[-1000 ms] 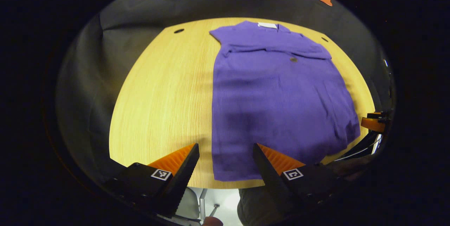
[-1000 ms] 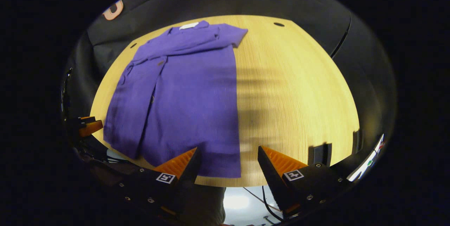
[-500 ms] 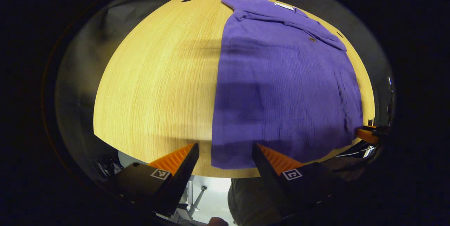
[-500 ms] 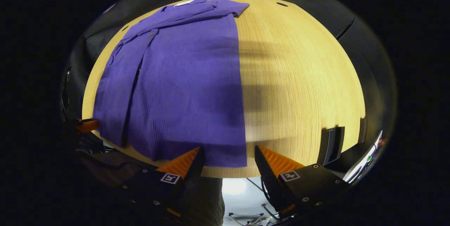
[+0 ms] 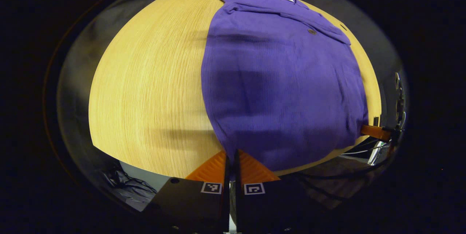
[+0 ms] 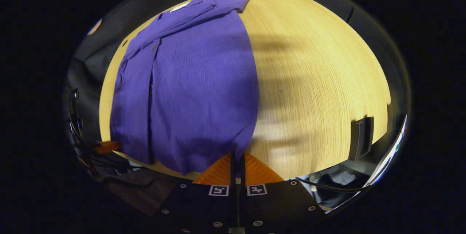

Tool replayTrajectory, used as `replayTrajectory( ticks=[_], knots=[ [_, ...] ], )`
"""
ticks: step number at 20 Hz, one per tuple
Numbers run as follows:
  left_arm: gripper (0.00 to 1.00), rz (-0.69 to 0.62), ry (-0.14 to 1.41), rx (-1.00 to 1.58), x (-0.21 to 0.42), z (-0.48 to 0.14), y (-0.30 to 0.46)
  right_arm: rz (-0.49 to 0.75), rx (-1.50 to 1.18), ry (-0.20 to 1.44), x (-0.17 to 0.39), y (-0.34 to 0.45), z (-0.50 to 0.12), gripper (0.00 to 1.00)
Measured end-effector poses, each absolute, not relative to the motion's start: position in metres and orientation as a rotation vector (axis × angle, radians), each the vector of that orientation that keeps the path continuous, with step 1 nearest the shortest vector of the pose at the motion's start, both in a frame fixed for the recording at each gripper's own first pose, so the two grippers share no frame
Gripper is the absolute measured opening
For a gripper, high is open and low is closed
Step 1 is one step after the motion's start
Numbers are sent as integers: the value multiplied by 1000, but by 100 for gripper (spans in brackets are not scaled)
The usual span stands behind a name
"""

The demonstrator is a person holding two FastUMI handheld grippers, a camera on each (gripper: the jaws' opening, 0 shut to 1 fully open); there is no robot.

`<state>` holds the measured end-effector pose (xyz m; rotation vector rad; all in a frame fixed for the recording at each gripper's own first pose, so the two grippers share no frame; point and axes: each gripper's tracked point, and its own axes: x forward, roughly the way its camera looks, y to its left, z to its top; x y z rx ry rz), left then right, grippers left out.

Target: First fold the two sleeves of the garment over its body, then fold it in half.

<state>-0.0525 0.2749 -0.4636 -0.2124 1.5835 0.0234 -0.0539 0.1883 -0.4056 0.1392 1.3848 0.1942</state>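
With both sleeves already lying over the garment (image 5: 284,81), my left tool (image 5: 230,155) and right tool (image 6: 237,157) pinch its hem corners; halving remains.

Garment (image 5: 284,81) hem corners hidden — pinched between each gripper's fingers (image 6: 255,168).

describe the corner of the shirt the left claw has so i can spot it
Start at the round wooden table with the purple shirt spread on it, collar at the far side. Follow the hem along the table's near edge to the corner beside bare wood, where the left claw is shut on it. The hem's other corner is pinched by the right claw.
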Motion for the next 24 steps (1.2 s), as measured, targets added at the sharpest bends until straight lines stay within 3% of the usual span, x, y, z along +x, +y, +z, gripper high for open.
replayTrajectory(
  ticks=[12, 24],
  knots=[
    [7, -118, 1273, -178, 91, -380, 276, 301, 217, 1101, 37, 233, -290, 3],
    [8, -267, 1081, -66, 253, -337, 289, 238, 224, 913, 132, 256, -219, 3]
  ],
)
